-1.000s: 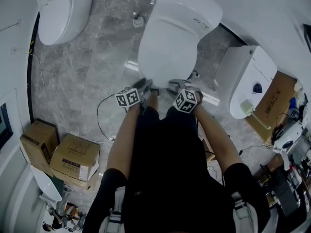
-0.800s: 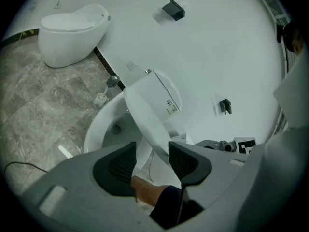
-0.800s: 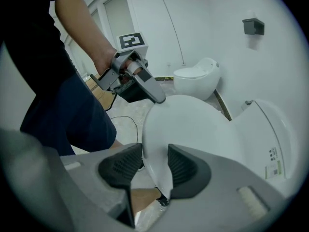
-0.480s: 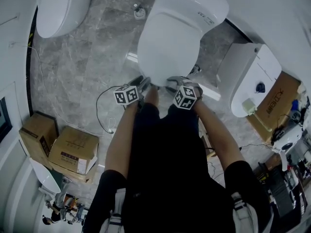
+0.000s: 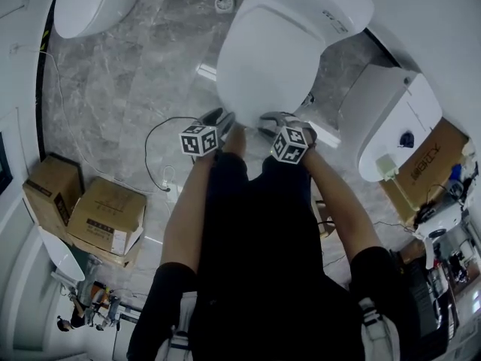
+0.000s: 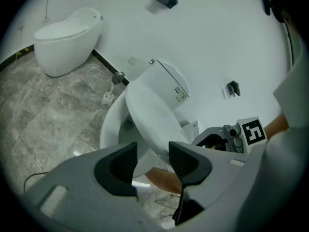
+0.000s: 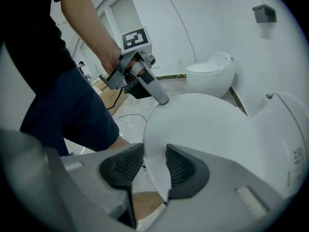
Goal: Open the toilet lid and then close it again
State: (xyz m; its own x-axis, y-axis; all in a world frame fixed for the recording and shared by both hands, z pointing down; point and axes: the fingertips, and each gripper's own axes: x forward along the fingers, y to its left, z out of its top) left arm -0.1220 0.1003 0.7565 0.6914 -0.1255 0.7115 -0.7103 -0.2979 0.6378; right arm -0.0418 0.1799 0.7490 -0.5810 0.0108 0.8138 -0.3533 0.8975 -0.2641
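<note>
Right tongs (image 7: 154,164), just closing, grip lid (image 7: 203,124) rim; left tongs (image 6: 152,161) astride

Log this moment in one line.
lid: partly raised | left gripper: astride lid edge, not clamped | right gripper: jaws just closed further, clamped on lid edge

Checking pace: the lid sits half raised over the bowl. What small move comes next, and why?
Probably ease the toilet lid a little lower. It tilts above the bowl, its front edge between the jaws of the right gripper, which have just been closing, and at the left gripper; a slow descent avoids a slam.
</note>
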